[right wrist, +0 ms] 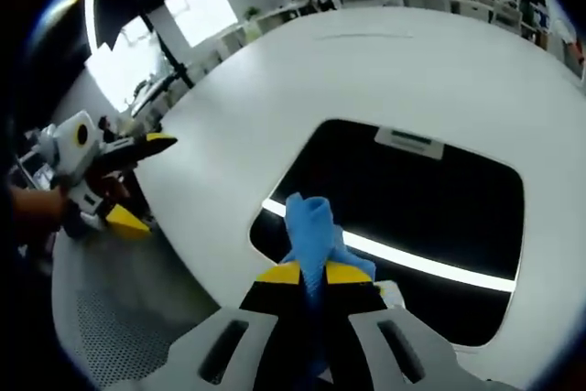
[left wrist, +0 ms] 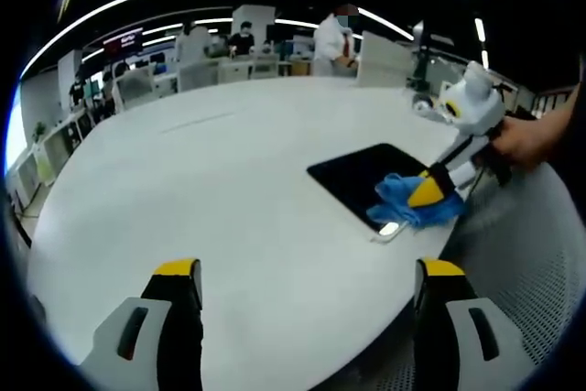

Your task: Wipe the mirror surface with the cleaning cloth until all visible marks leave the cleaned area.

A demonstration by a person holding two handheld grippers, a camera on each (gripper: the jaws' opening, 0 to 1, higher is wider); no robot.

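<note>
The mirror (left wrist: 362, 174) is a dark rounded rectangle lying flat on the white round table (left wrist: 220, 180), near its right edge. A blue cleaning cloth (left wrist: 414, 206) rests on the mirror's near corner, and my right gripper (left wrist: 430, 191) is shut on it, held by a hand (left wrist: 531, 139). In the right gripper view the cloth (right wrist: 309, 224) bunches up out of my shut right gripper (right wrist: 311, 274) over the mirror (right wrist: 412, 180), which reflects a bright light strip. My left gripper (left wrist: 309, 272) stands open above bare table; it is also visible off the table's edge (right wrist: 137, 180).
Desks, chairs and several people (left wrist: 331, 41) stand beyond the table's far side. The table's edge (left wrist: 439, 263) runs just past the mirror, with grey dotted floor (left wrist: 522, 254) below it. Wide bare tabletop (right wrist: 412, 61) lies beyond the mirror.
</note>
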